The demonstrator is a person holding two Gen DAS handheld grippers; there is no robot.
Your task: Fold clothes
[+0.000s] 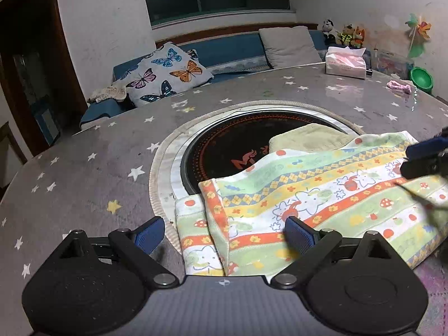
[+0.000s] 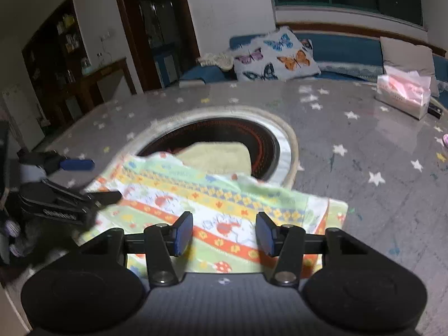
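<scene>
Star-print table [image 1: 92, 151]: your patterned towel [image 1: 322, 196] lies folded over the round cooktop's [image 1: 224, 142] near edge.
Your left gripper [image 1: 224, 233] and right gripper [image 2: 224, 233] hover over it, jaws apart, gripping nothing.

I see the patterned towel [image 1: 322, 196] hiding half the black hotplate [image 1: 224, 145]; the plain towel [image 2: 215, 156] is mostly buried, shelves blurred.

Home living room, sofa [image 1: 229, 47], butterfly cushion [image 1: 168, 74]
</scene>
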